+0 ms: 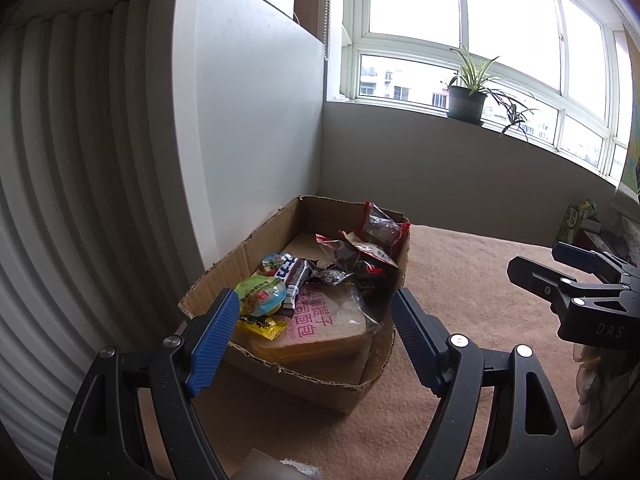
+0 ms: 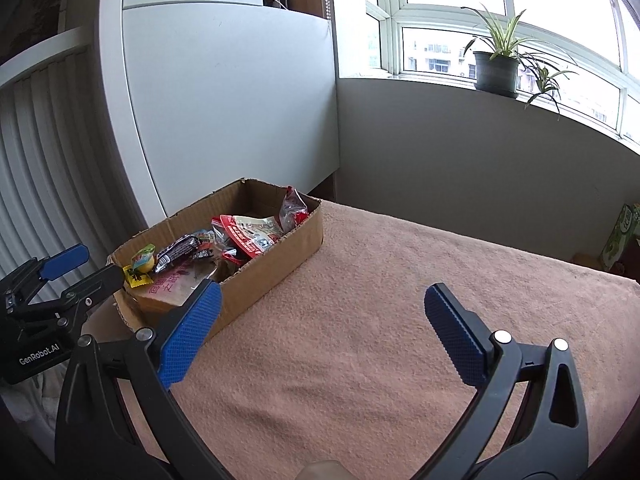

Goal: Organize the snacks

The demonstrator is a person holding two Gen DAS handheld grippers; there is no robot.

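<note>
A low cardboard box [image 1: 224,276] [image 2: 276,268] sits on a pink towel-covered surface against a white cabinet. It holds several snacks: a bagged bread slice [image 1: 328,320], a green jelly cup [image 1: 260,298], a yellow packet [image 1: 260,326], a dark candy bar [image 1: 298,278] and red-and-clear bags [image 1: 376,236] [image 2: 252,236]. My left gripper [image 1: 316,304] is open and empty, just in front of the box. My right gripper [image 2: 320,300] is open and empty over the bare towel, right of the box. Each gripper shows in the other's view: the right one [image 1: 560,276], the left one [image 2: 76,272].
The pink towel [image 2: 380,300] stretches right of the box. A white cabinet [image 2: 224,92] and a ribbed white panel [image 1: 60,200] stand at the left. A potted plant [image 1: 466,102] sits on the window sill. A green carton [image 2: 620,240] stands far right.
</note>
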